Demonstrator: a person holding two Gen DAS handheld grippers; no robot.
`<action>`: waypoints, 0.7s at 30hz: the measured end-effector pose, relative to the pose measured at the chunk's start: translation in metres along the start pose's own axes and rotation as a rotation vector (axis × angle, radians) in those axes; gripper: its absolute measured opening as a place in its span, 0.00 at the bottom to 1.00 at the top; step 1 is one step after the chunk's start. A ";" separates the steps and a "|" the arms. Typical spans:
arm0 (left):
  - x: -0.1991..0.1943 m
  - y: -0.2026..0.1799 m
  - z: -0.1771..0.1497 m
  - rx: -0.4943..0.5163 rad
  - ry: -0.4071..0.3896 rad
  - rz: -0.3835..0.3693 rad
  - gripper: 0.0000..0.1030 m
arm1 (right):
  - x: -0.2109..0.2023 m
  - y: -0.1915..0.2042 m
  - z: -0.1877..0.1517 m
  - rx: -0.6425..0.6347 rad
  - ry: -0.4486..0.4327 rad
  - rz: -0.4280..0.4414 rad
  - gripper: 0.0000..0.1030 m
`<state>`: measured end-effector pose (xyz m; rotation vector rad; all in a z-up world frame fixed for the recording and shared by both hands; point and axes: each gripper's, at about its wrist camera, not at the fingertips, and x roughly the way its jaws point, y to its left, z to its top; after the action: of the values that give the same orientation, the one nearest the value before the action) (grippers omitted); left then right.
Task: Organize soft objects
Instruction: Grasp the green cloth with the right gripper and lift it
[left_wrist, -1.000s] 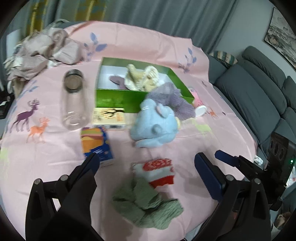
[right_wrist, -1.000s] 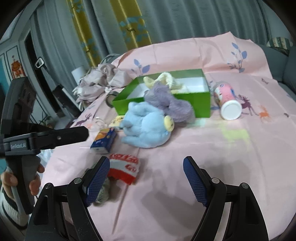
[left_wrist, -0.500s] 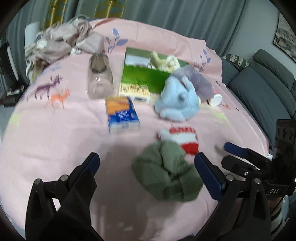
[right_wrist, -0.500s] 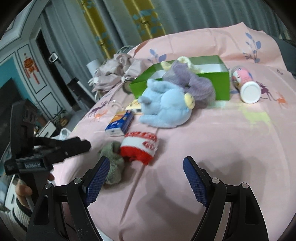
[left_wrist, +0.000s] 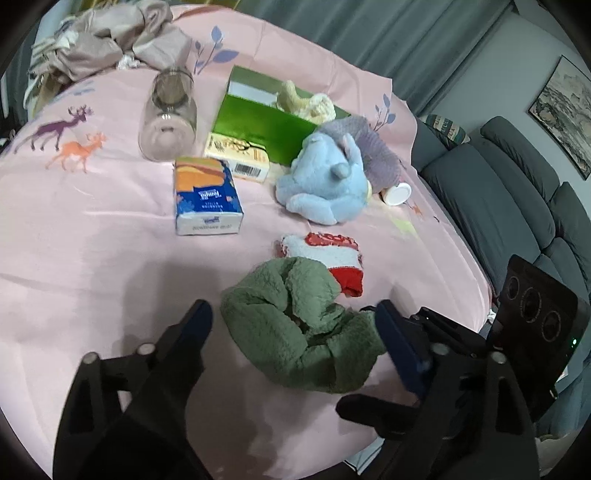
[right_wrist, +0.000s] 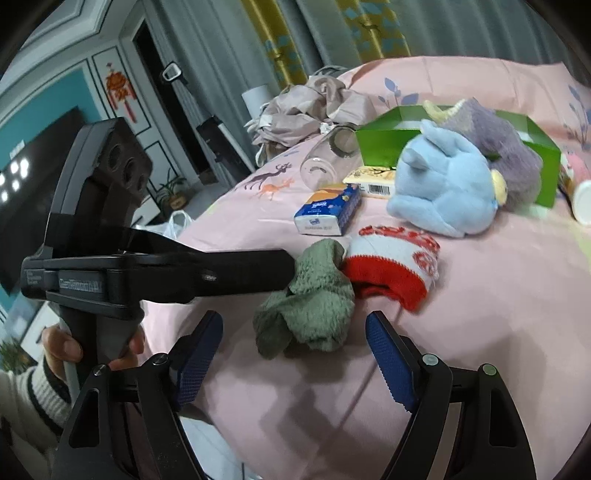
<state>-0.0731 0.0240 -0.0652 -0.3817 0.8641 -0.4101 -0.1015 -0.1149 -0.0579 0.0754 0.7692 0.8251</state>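
Green fleece cloth (left_wrist: 295, 325), crumpled in a heap, lies on the near part of the pink-covered desk (left_wrist: 92, 258), and in the left wrist view it sits squarely between the pads of the left tongs (left_wrist: 293, 332). Those jaws have just been closing, yet a sliver of pink shows between the left pad and the cloth, so they are not pressing: released, with the cloth inside. Touching the cloth's far edge is a red and white knitted sock (left_wrist: 328, 258); beyond it lie a blue plush toy (left_wrist: 325, 188) and the green box (left_wrist: 258, 122) that already holds a cream knitted piece (left_wrist: 306, 103).

From the right wrist view, the right tongs (right_wrist: 295, 354) hang spread and empty just short of the same cloth (right_wrist: 310, 306), with the sock (right_wrist: 395, 266) overlapping its upper right corner. The left tool's finger reaches the cloth's left side.

Judging by this, a good grasp would close low on the thick middle of the heap, not a loose fold, and lift straight up so the sock is not dragged along. The box looks the likely destination.
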 end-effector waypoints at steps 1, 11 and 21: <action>0.001 0.001 0.000 -0.004 0.004 -0.012 0.79 | 0.001 0.000 0.001 -0.003 0.000 0.001 0.79; 0.014 0.007 -0.012 -0.059 0.044 -0.099 0.11 | 0.015 -0.018 -0.004 0.038 0.028 0.010 0.38; 0.000 -0.012 -0.009 -0.017 -0.020 -0.104 0.05 | 0.008 -0.017 -0.001 0.012 -0.019 0.003 0.23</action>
<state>-0.0830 0.0125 -0.0648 -0.4472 0.8310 -0.4940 -0.0882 -0.1215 -0.0689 0.0950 0.7562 0.8215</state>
